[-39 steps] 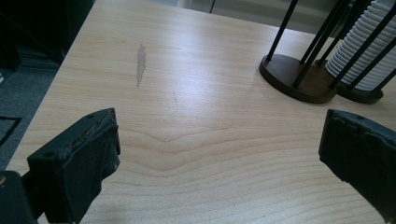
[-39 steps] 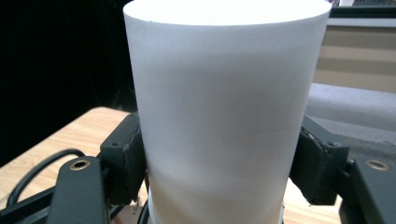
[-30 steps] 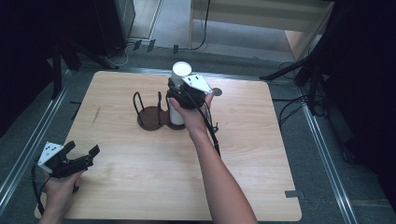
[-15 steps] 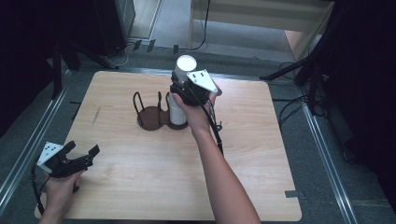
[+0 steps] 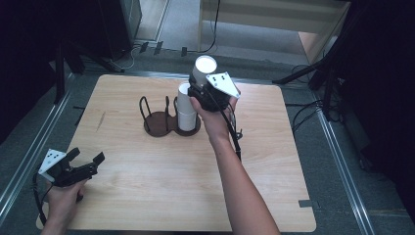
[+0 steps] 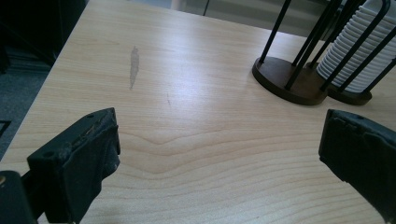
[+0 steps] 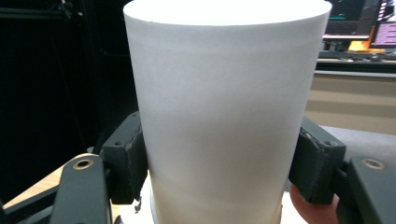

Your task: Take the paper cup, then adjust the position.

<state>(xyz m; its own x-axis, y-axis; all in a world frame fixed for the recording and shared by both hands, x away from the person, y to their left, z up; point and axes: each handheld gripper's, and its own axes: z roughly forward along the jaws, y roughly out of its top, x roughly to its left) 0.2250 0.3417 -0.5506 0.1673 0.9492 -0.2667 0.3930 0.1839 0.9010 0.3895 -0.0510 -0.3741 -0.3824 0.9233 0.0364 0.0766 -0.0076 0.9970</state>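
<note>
Change since earlier: right hand-held gripper has risen with the white paper cup, which now stands clear above the stack; the left one has kept its place.
Left hand-held gripper: nearest, at the near left corner of the light wooden table, jaws spread wide with nothing between them, bare wood showing in the gap in the left gripper view.
Table: pale grain, a faint grey smear on the left part.
Dark brown two-ring wire cup holder: mid-table; its left ring is empty, its right ring holds the stack of white ribbed paper cups.
Right hand-held gripper: closed on the white paper cup, black pads pressing both its sides low down.
White paper cup: upright, lifted above and just behind the stack, apart from it.
Far side: grey floor and cables beyond the table edge.
</note>
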